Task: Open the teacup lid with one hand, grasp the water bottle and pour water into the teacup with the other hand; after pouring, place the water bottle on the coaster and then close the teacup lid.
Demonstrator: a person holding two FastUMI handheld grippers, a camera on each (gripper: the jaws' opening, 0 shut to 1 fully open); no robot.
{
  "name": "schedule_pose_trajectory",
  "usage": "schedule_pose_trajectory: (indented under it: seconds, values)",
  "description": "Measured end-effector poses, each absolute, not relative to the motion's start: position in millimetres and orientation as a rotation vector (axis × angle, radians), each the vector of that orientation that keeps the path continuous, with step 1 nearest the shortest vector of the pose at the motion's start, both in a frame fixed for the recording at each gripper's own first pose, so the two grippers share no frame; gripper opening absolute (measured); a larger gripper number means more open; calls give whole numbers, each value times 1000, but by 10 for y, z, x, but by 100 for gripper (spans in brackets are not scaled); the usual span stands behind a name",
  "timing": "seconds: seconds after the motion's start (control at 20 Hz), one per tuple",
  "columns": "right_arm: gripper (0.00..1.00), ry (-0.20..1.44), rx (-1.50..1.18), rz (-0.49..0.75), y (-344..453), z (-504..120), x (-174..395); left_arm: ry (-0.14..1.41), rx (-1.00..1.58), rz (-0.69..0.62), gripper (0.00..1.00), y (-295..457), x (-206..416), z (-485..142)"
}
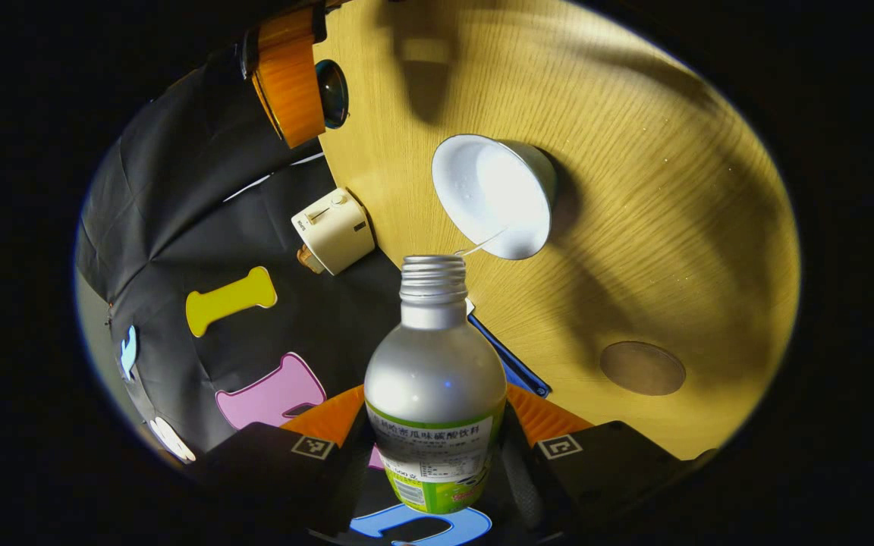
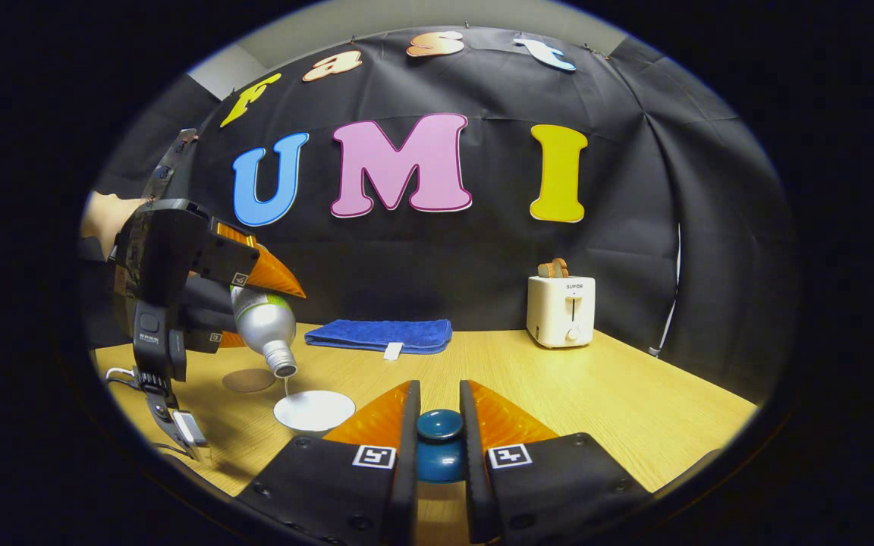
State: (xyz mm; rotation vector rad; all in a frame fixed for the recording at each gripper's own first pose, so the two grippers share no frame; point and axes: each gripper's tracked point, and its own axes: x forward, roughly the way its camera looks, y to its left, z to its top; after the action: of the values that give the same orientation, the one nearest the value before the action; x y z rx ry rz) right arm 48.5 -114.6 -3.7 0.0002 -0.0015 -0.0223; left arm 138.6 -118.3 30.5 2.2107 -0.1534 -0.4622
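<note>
My left gripper [image 1: 437, 413] is shut on a silver water bottle [image 1: 435, 371] with a green label and no cap, tipped mouth-down. A thin stream of water [image 1: 479, 244] runs from its mouth into the open white teacup [image 1: 494, 193] on the wooden table. In the right gripper view the same bottle [image 2: 264, 322] hangs tilted over the teacup [image 2: 314, 410], held by the left gripper [image 2: 255, 292]. My right gripper [image 2: 439, 394] is shut on the dark teal teacup lid [image 2: 439, 444], held in the air to the right of the cup. A round brown coaster [image 2: 249, 380] lies just behind the cup.
A folded blue towel [image 2: 380, 334] lies at the table's back edge, with a white toaster [image 2: 561, 309] to its right. The coaster [image 1: 642, 368] and toaster [image 1: 333, 230] also appear in the left gripper view. A hand and sleeve hold the left gripper.
</note>
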Motion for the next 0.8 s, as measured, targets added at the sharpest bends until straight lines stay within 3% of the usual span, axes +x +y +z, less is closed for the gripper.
schedule_pose_trajectory:
  seconds: [0.5, 0.8]
  values:
    - [29, -1, 0, -22, -1148, -34, 490, -174, 2178, -472, 82, -1212, 1370, 306]
    - [29, -2, 1, -22, -1149, -35, 486, -194, 1867, -473, 82, -1102, 1333, 392]
